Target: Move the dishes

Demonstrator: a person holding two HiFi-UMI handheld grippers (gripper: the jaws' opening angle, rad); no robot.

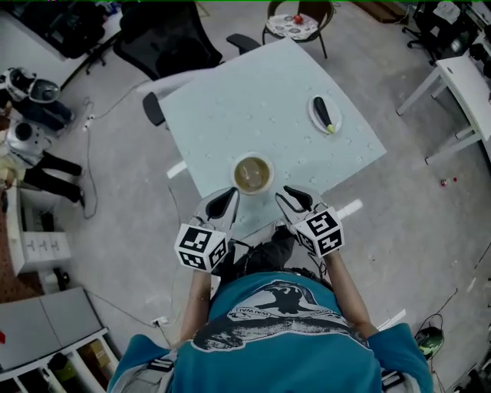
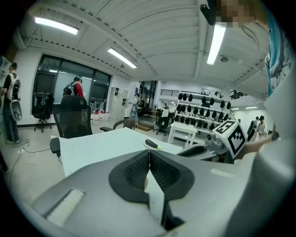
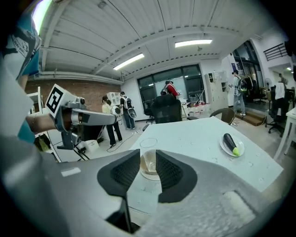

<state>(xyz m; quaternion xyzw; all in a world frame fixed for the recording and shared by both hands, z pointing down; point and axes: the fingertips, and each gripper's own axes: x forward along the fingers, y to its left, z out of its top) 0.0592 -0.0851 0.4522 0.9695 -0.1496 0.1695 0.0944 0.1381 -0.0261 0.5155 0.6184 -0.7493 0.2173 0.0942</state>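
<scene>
A clear glass holding brownish liquid stands on a saucer near the front edge of the pale table. Farther right is a white plate with a dark eggplant on it. My left gripper hovers just short of the table edge, left of the glass, jaws shut and empty. To the glass's right, my right gripper is open. The glass shows through its gap, apart from the pads. The plate lies beyond to the right.
A black office chair stands at the table's far left corner, a round wicker chair beyond the far corner. A white desk is at the right. Shelves and gear line the left. People stand in the background.
</scene>
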